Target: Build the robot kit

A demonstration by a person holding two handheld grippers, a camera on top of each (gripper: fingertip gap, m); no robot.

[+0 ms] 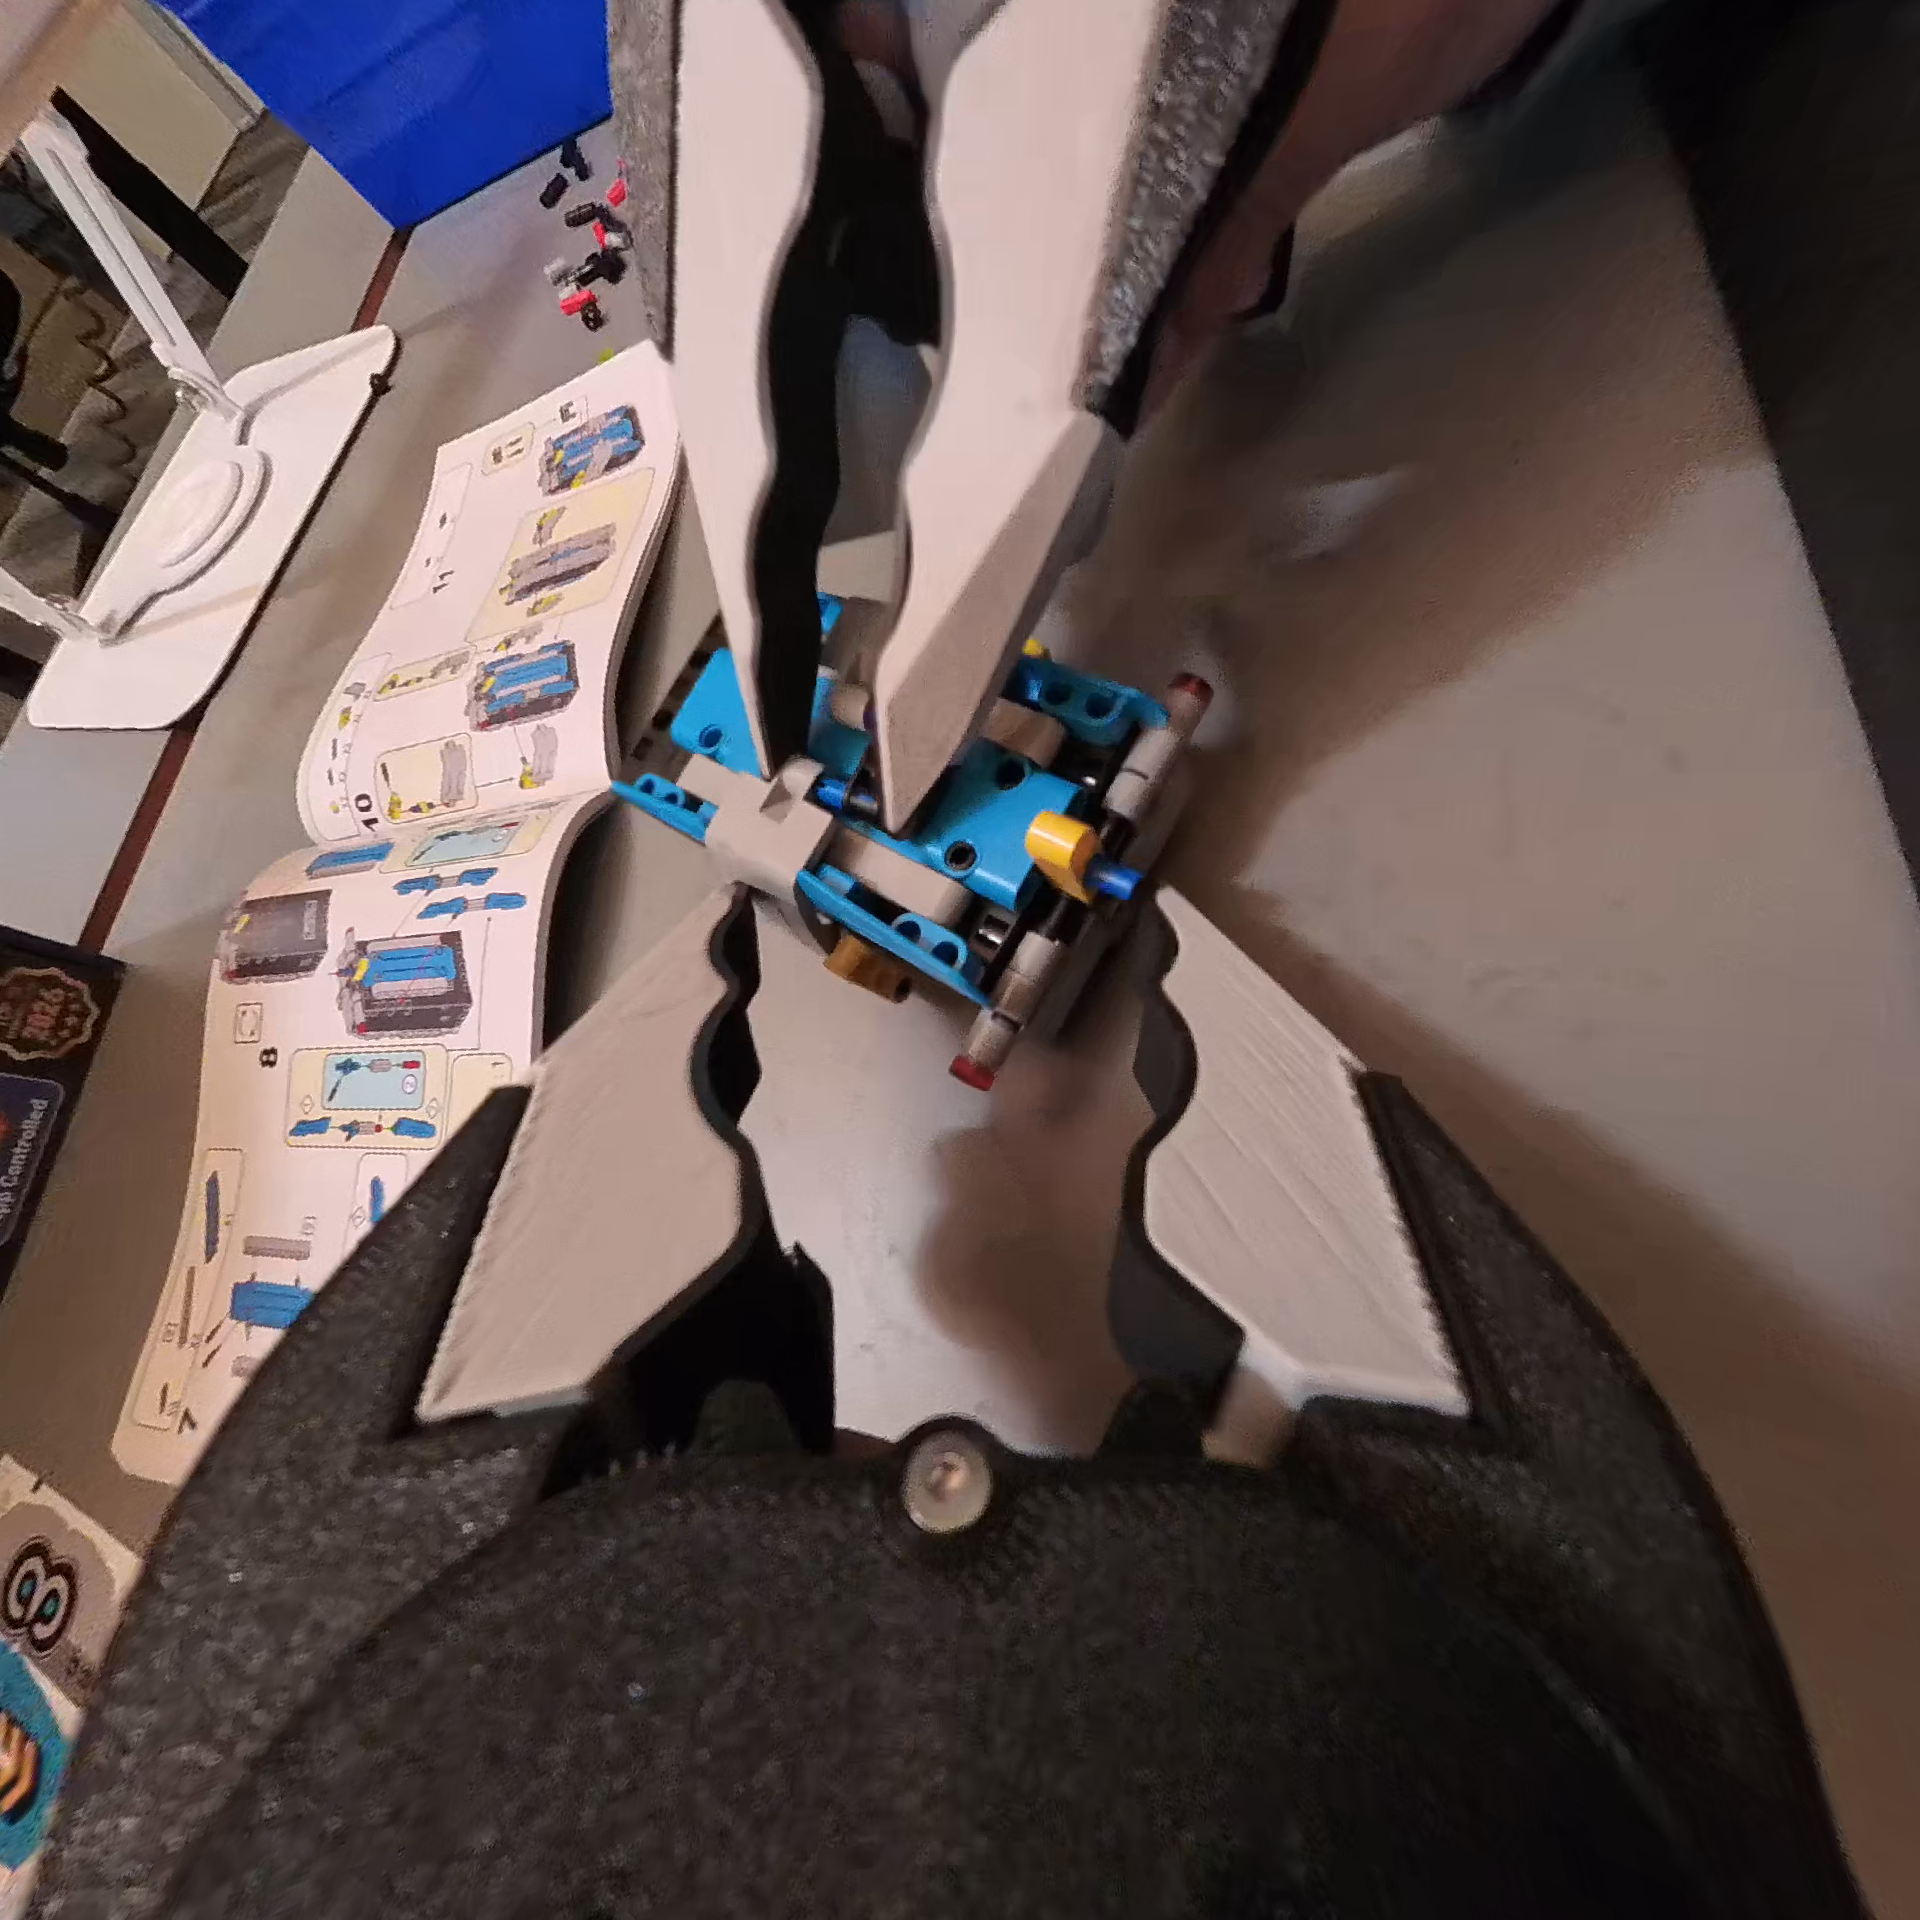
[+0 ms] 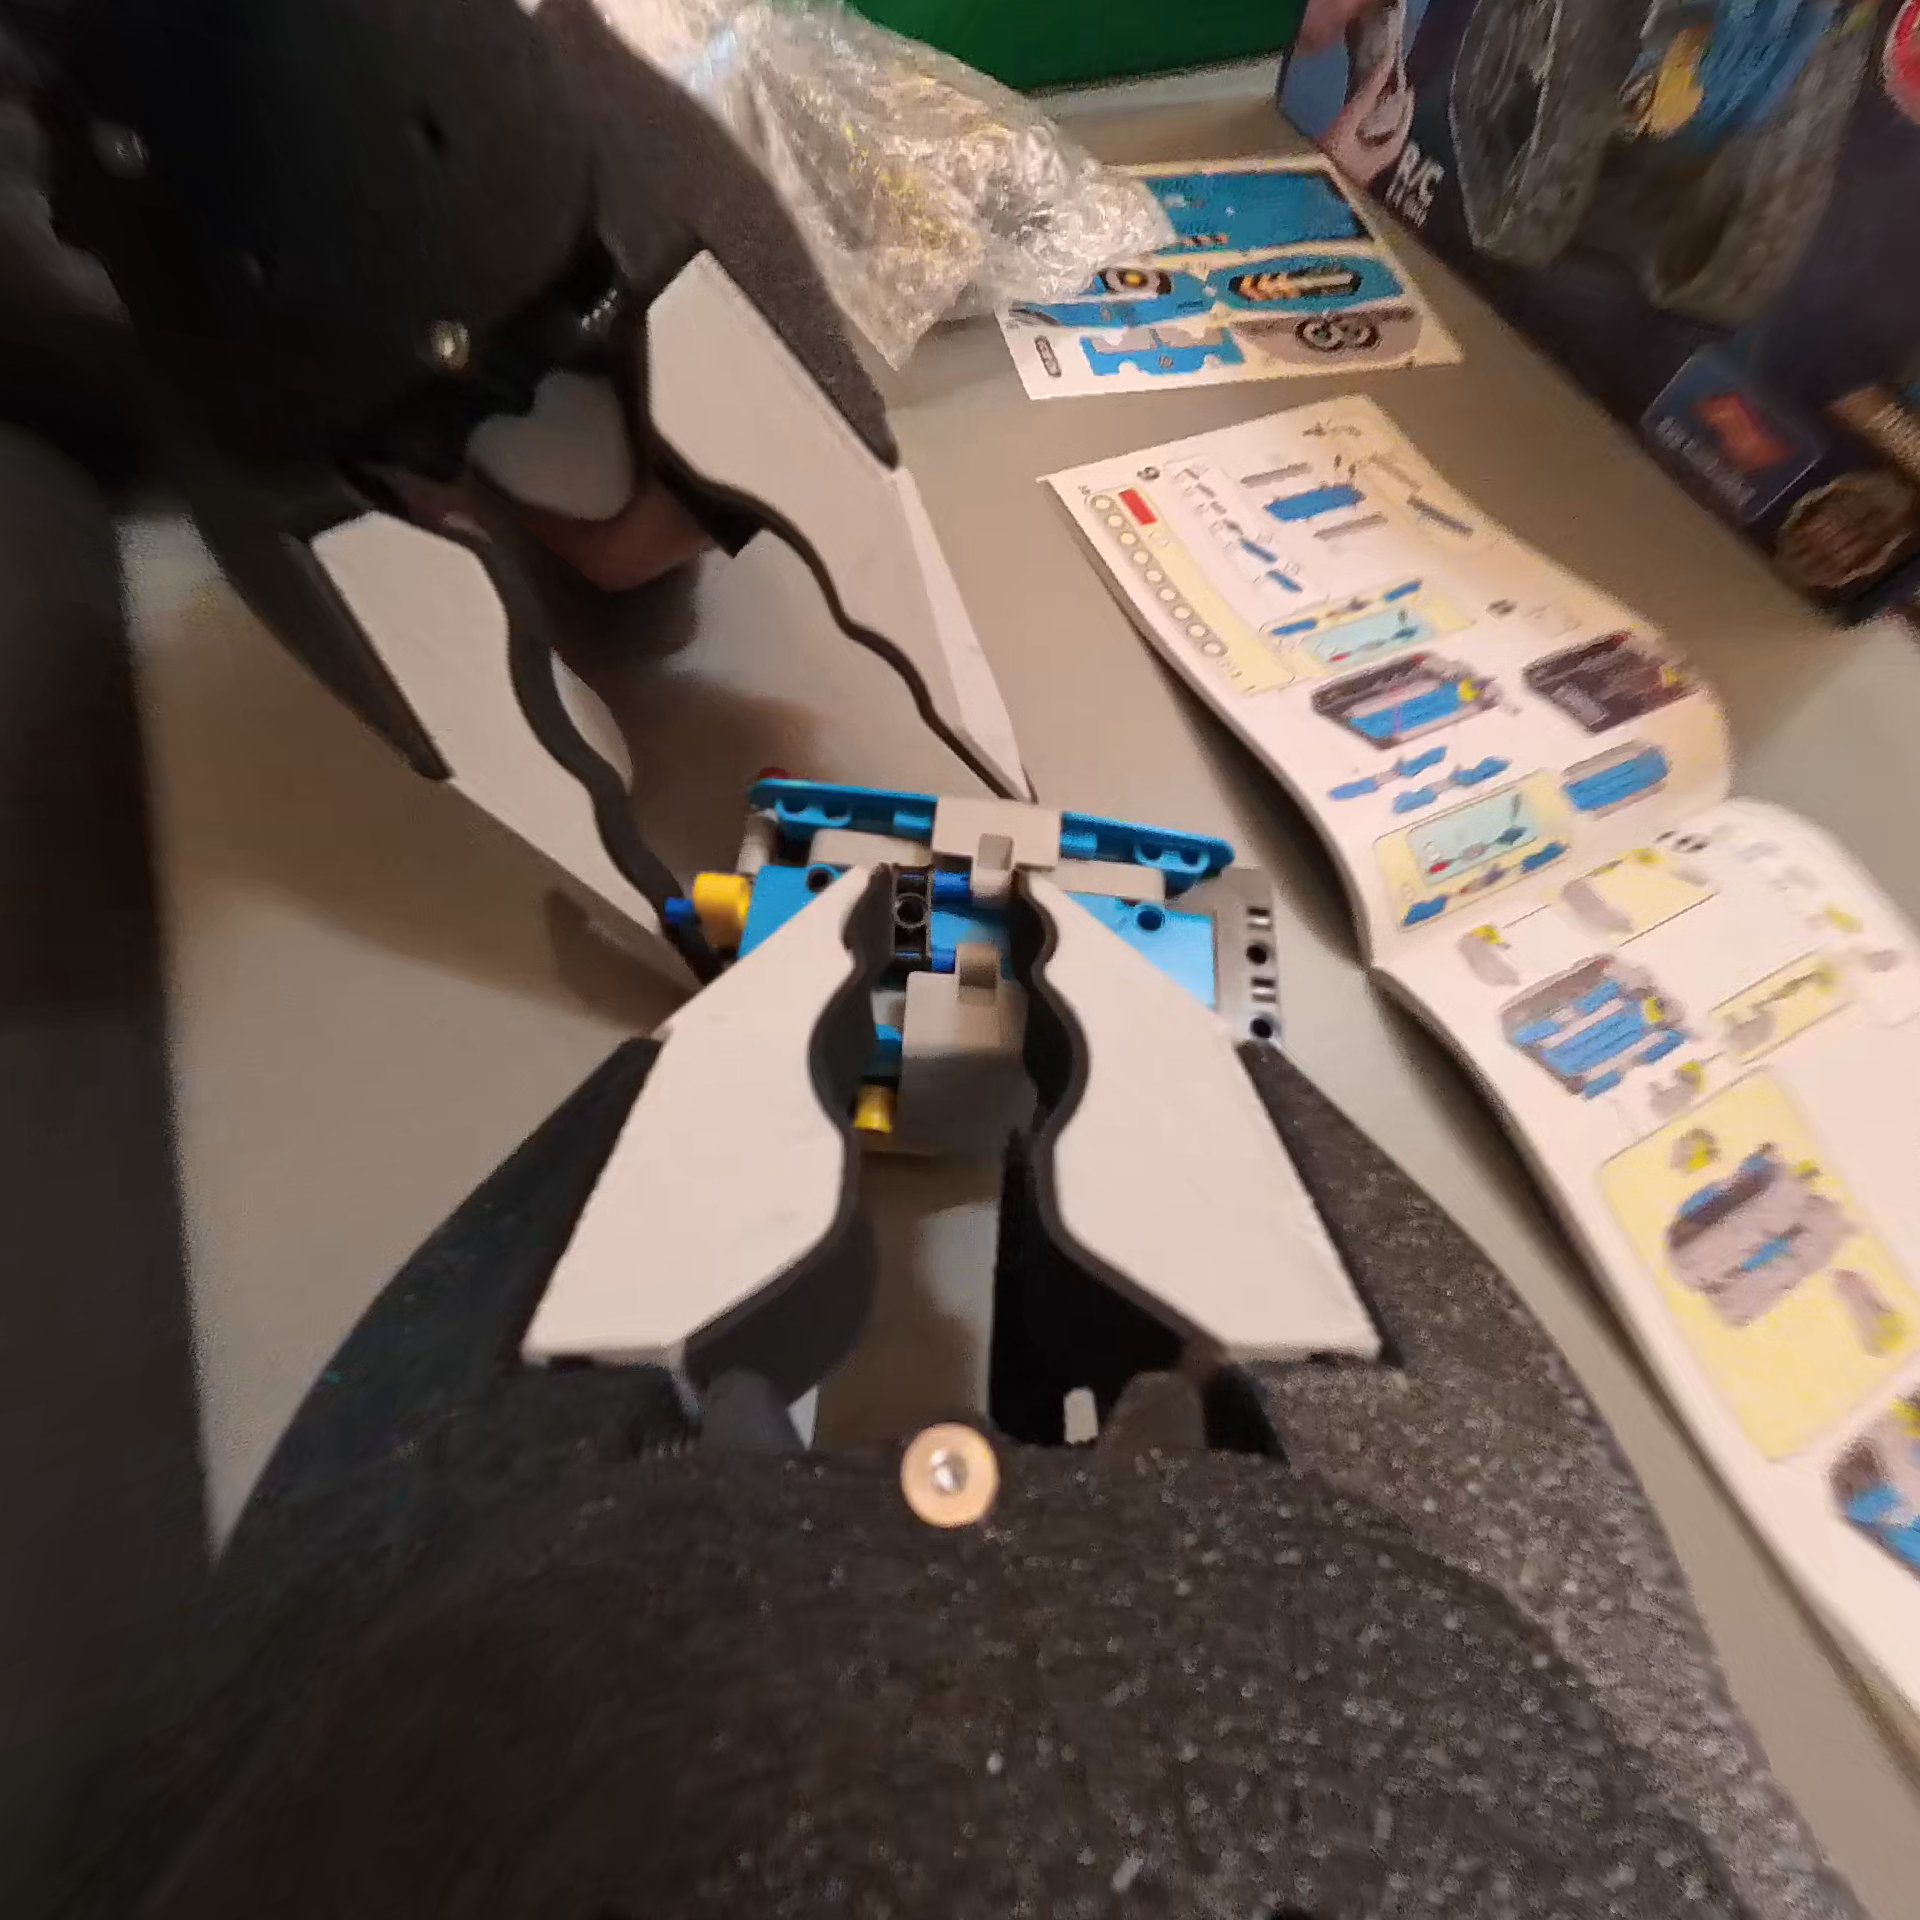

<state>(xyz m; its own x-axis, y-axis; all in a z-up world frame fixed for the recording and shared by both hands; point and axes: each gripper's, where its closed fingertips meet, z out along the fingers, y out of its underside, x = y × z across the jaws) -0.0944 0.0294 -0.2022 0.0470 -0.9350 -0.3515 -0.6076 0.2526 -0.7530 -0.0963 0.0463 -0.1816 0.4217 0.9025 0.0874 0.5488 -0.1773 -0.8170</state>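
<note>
Blue brick model [image 1: 935,821] sits straddled by the wide left gripper [image 1: 951,914], the narrowed right gripper [image 2: 940,883] pinching it.

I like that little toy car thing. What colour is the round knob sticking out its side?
Yellow. The knob on the brick model shows best in the left wrist view.

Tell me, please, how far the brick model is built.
Done: the brick model has an assembled blue-and-grey frame with axles. In hand: the right gripper clamps its grey block, while the left gripper is open around it. Left: loose pieces lie beside the blue bin, and the sticker sheet looks unused.
</note>
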